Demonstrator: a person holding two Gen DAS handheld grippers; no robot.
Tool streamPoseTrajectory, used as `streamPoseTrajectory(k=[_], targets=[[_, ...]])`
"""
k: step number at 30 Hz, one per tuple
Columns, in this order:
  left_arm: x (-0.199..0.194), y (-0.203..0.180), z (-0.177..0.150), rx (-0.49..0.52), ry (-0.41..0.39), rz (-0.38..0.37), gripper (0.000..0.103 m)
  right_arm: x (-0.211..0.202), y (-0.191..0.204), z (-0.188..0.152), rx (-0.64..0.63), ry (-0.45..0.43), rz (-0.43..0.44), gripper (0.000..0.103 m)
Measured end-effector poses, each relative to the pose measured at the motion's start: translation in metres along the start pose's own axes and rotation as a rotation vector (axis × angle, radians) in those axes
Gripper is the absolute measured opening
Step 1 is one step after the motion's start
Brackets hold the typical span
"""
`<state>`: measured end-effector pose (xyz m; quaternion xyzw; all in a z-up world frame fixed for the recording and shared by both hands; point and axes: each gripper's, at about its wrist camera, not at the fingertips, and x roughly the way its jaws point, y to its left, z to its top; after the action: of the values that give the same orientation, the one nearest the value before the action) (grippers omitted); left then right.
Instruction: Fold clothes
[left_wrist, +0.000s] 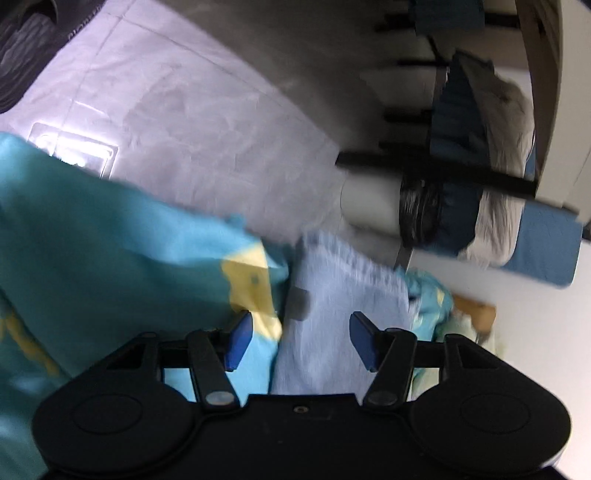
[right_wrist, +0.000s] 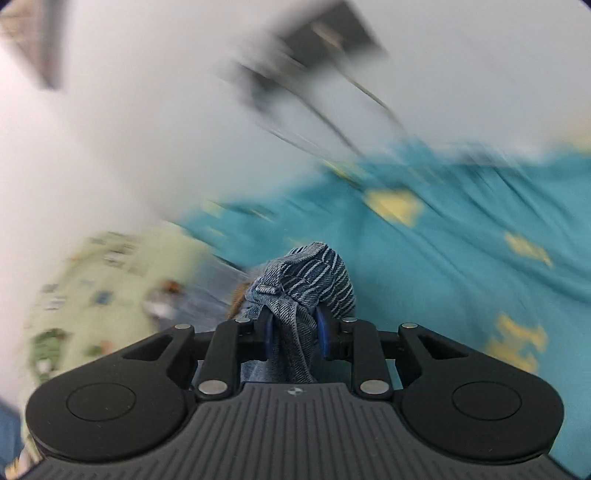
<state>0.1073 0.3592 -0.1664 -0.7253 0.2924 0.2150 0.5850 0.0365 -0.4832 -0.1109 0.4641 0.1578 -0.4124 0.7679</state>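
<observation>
In the right wrist view my right gripper is shut on a bunched fold of striped blue denim garment, which sticks up between the blue pads. Behind it spreads a teal sheet with yellow patches. In the left wrist view my left gripper stands open above a pale blue garment, its pads apart and pressing on nothing. The teal sheet lies to the left of that garment and under the left finger. Both views are blurred.
A light green patterned cloth lies left of the right gripper. In the left wrist view, a pale tiled floor stretches beyond the bedding. A black rack with dark blue and grey clothes stands at the right, beside a blue mattress edge.
</observation>
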Motion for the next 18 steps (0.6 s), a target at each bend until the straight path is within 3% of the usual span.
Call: streamPoseTrajectory(k=[2,7,11,13,18], targets=[[0.005,-0.004,0.006,0.041,-0.007,-0.003,0.055,0.013,-0.016,-0.002,0.066,0.063,-0.057,0.024],[0.027,-0.026,0.008,0.165,0.023,-0.044,0.053,0.007,-0.006,-0.003,0.011,0.019,-0.029,0.026],[0.048,-0.041,-0.001,0.332,0.058,0.024,0.053,0.009,-0.007,-0.005,0.024,0.028,-0.037,0.026],[0.05,-0.044,-0.009,0.387,0.037,0.038,0.053,0.009,-0.007,-0.007,0.038,0.035,-0.045,0.026],[0.048,-0.037,-0.013,0.31,0.018,0.027,0.051,0.005,0.001,-0.011,0.023,0.013,-0.06,0.027]])
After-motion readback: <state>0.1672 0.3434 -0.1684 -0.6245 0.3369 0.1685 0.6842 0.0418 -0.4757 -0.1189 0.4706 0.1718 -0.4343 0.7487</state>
